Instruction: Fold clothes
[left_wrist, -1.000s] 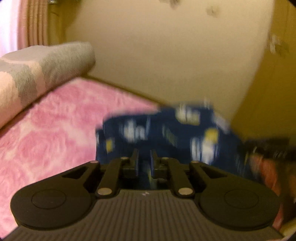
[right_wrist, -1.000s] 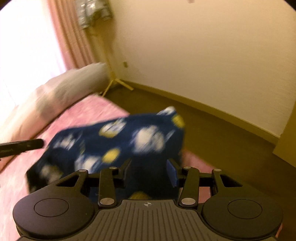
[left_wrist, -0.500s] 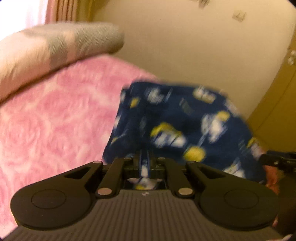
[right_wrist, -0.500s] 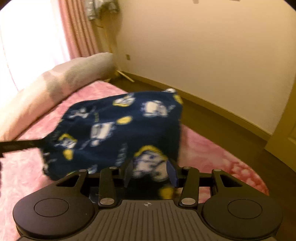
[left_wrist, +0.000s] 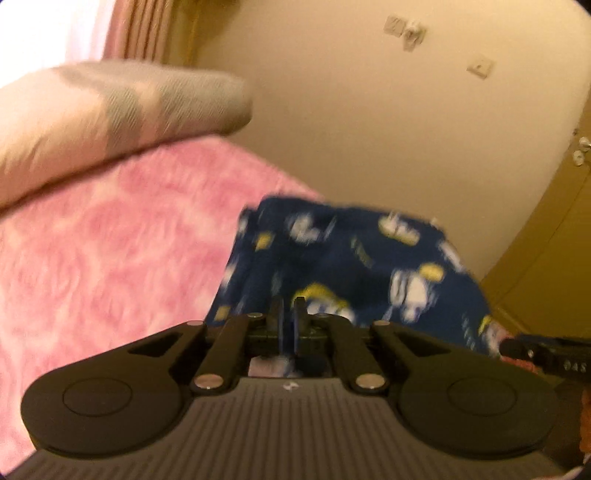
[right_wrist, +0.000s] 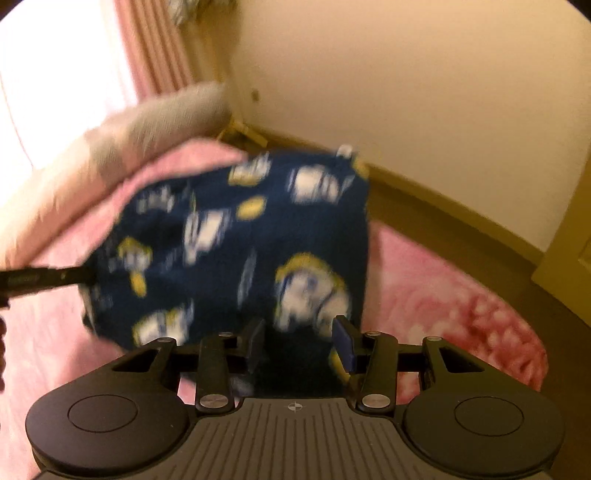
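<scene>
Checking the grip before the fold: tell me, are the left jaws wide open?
No, the left gripper has its jaws nearly together, pinching the navy printed garment.

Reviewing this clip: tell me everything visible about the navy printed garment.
The navy fleece-looking garment carries a blurred white-and-yellow cartoon print. It looks folded over into a rough rectangle and sits over the pink fluffy blanket, near its far edge. The left gripper is shut on its near left edge, a thin fold between the pads. The right gripper straddles the near right edge with jaws part open; whether the pads press it is unclear. Motion blur hides seams, sleeves or legs.
</scene>
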